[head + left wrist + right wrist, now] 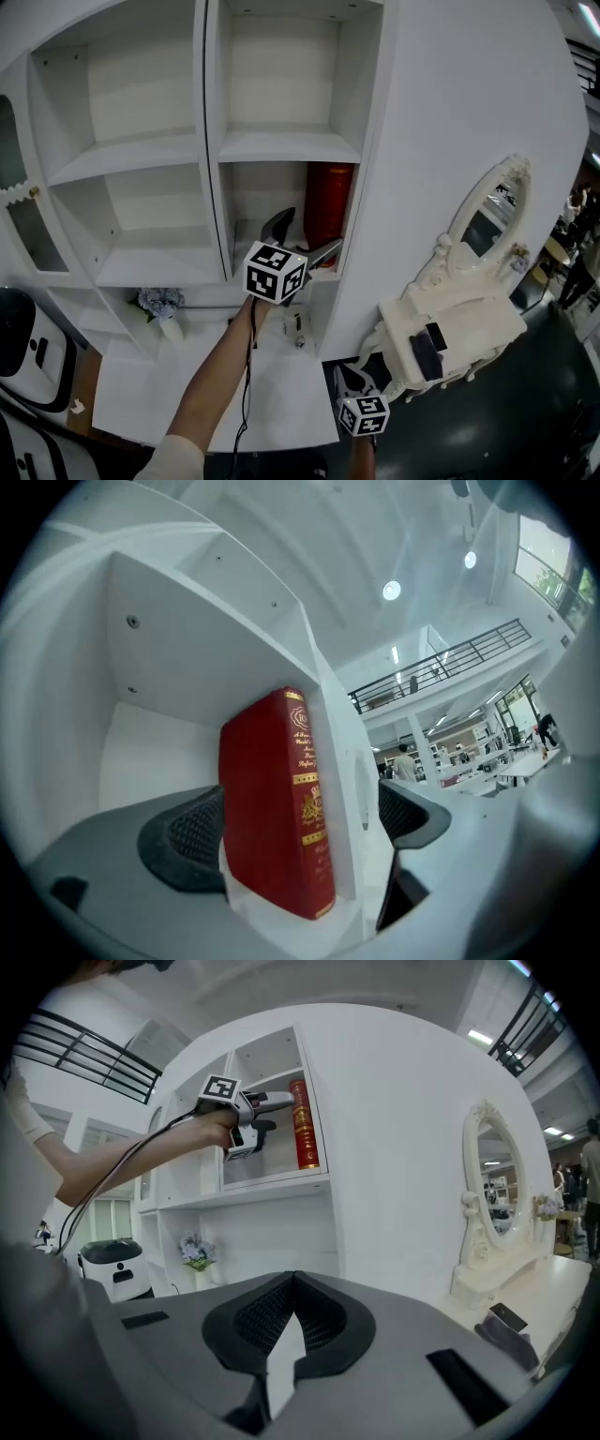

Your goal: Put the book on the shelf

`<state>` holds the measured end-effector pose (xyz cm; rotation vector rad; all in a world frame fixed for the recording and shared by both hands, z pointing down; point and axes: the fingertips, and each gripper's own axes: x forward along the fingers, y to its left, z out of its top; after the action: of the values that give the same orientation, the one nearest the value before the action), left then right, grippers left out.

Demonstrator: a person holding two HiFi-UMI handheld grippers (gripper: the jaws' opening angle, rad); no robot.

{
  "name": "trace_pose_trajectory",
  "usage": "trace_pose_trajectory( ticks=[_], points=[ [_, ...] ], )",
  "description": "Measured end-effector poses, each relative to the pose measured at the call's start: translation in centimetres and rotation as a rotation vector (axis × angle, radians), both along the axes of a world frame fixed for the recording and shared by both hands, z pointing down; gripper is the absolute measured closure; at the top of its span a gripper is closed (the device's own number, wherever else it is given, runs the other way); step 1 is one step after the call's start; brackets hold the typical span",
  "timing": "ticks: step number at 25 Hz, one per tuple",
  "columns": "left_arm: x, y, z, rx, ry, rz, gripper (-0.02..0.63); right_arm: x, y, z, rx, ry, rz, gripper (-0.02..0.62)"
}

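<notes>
The shelf (281,145) is a white unit split into open compartments, and the book (328,202), red with gold print on its spine, stands upright in the middle compartment of the right-hand column. Its spine faces out and its far cover sits against that compartment's right wall. The left gripper (301,238) is held up at the mouth of the same compartment, with the book at about 1 o'clock from it. In the left gripper view its jaws are spread wide, and both the book and the edge of the compartment wall show in the gap between them. The left pad lies just beside the near cover, but I cannot tell whether it touches. The right gripper (293,1283) hangs low, at 6 o'clock in the head view, well apart from the shelf. Its jaws meet at the tips with nothing between them. A small bunch of pale flowers (159,303) sits in a lower compartment at about 8 o'clock from the left gripper. At 4 o'clock from it, an ornate white mirror (487,220) stands on a white dressing surface (487,328) beside the unit.
</notes>
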<state>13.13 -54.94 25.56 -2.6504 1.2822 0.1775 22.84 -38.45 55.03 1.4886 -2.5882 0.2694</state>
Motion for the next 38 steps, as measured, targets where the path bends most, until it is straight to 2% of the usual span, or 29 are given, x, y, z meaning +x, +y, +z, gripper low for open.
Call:
trace_pose_trajectory(
  ticks=[7, 13, 19, 25, 27, 33, 38],
  points=[
    [-5.7, 6.0, 3.6, 0.041, -0.008, -0.171, 0.098, -3.7, 1.8, -1.3, 0.027, 0.013, -0.019, 0.569],
    [-10.9, 12.2, 8.3, 0.052, -0.048, -0.25, 0.098, -8.7, 3.5, -2.1, 0.053, 0.036, -0.052, 0.57],
    [-15.9, 19.9, 13.5, 0.051, -0.083, -0.278, 0.098, -12.5, 6.1, -3.8, 0.103, 0.023, -0.042, 0.569],
    [-20.7, 26.0, 17.8, 0.025, -0.059, -0.286, 0.1, -15.9, 9.4, -5.5, 0.178, -0.016, -0.006, 0.569],
    [-21.7, 27.2, 18.5, 0.021, -0.054, -0.297, 0.101, -16.7, 10.4, -5.8, 0.193, -0.038, 0.005, 0.569],
    [-23.0, 29.0, 19.8, 0.008, -0.111, -0.322, 0.104, -18.3, 12.0, -5.7, 0.198, -0.06, 0.006, 0.569],
    [-23.3, 29.6, 20.0, -0.002, -0.052, -0.326, 0.121, -18.2, 12.6, -5.4, 0.191, -0.063, 0.019, 0.569]
  ],
)
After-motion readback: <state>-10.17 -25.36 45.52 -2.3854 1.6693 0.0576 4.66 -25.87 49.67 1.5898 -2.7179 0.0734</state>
